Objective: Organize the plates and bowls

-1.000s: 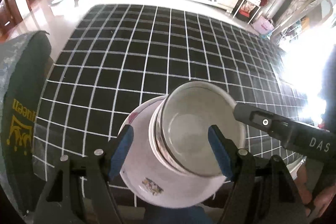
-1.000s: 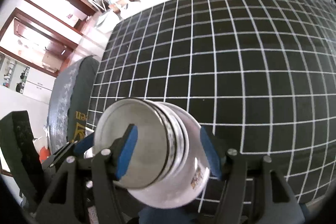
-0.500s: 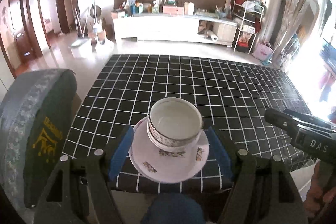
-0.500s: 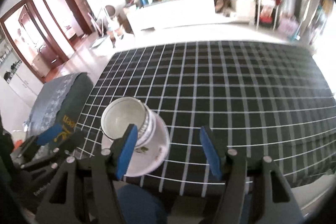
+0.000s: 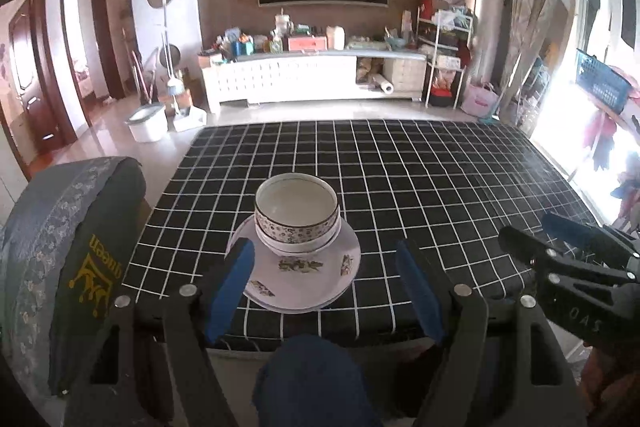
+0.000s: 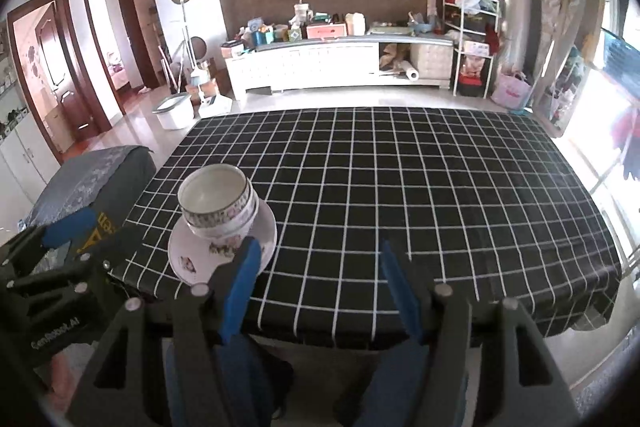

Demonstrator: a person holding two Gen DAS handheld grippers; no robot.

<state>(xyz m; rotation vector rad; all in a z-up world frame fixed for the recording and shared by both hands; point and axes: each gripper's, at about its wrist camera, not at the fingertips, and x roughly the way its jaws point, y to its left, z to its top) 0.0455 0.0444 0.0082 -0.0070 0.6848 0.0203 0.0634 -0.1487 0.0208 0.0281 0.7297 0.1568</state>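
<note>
Bowls [image 5: 297, 215] sat nested, two of them, floral band on the outer walls, upright on a white floral plate [image 5: 298, 277]. You had that stack on the table [image 5: 440, 195], near its front edge, left of centre, on the black cloth with the white grid. Rest of the cloth that showed was bare.

Your left gripper [image 5: 326, 287] was spread wide, nothing between the blue pads. In its view the stack sat in the gap between the fingers [image 5: 230, 287], beyond the tips, not touched.

Your right gripper [image 6: 320, 287] was also spread and empty. Its left pad overlapped the plate's right rim in the picture; contact couldn't be confirmed, looked clear. Stack was off to the left of that gripper's line, bowls [image 6: 218, 201] up and left of the pad, plate [image 6: 192, 259] under them.

Each gripper showed in the other's view: right one at the lower right of the left camera, left one at the lower left of the right camera.

Grey chair back [image 5: 52, 251] with yellow lettering stood just beside the table's left front corner. Your knee [image 5: 312, 379] in blue was below the table edge.
</note>
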